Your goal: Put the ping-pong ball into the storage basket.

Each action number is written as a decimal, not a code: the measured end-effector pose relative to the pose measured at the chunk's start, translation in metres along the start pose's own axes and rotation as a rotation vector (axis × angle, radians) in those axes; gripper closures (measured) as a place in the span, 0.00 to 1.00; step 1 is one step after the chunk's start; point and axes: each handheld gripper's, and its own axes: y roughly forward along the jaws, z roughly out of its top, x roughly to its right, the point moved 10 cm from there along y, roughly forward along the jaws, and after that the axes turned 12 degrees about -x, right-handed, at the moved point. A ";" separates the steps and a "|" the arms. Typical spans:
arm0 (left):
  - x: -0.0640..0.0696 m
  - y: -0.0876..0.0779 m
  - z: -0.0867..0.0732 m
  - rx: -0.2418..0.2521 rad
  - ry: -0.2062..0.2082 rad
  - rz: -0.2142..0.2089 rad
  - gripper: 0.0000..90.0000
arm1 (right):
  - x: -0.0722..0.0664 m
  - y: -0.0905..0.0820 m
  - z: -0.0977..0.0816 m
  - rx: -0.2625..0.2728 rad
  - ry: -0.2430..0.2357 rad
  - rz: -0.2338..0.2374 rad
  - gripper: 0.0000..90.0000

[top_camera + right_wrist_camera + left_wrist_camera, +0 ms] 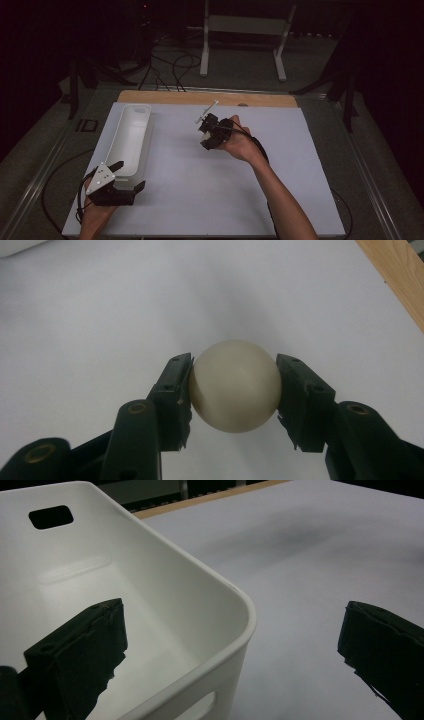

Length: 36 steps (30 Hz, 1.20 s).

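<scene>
In the high view, the left gripper (129,178) is held at the near end of a white bin (131,136), its jaws spread with one over the bin's near rim and one outside it. The right gripper (207,131) is raised over the middle of the white table (200,200); what lies between its jaws cannot be told from here.

In the left gripper view, the bin's rounded corner (235,610) is seen between the spread jaws, one jaw over the empty interior, the other over the bare table. Nothing is gripped.

In the right gripper view, a cream ball (235,385) is pinched between the two jaws, touched on either side at its widest part, with the tabletop beyond it. The likely step is judged to be carrying the ball to the bin. A smooth sphere may slip, so steady pressure should be kept, and release made only once the jaws are well inside the bin's walls.
</scene>
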 end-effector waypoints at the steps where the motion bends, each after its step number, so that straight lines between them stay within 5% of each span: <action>1: 0.000 0.000 0.000 0.000 0.000 0.001 0.00 | 0.000 0.000 0.000 0.000 0.002 0.001 0.56; 36: 0.000 0.000 0.000 -0.003 0.005 0.006 0.00 | -0.006 -0.012 0.017 0.010 -0.025 -0.013 0.56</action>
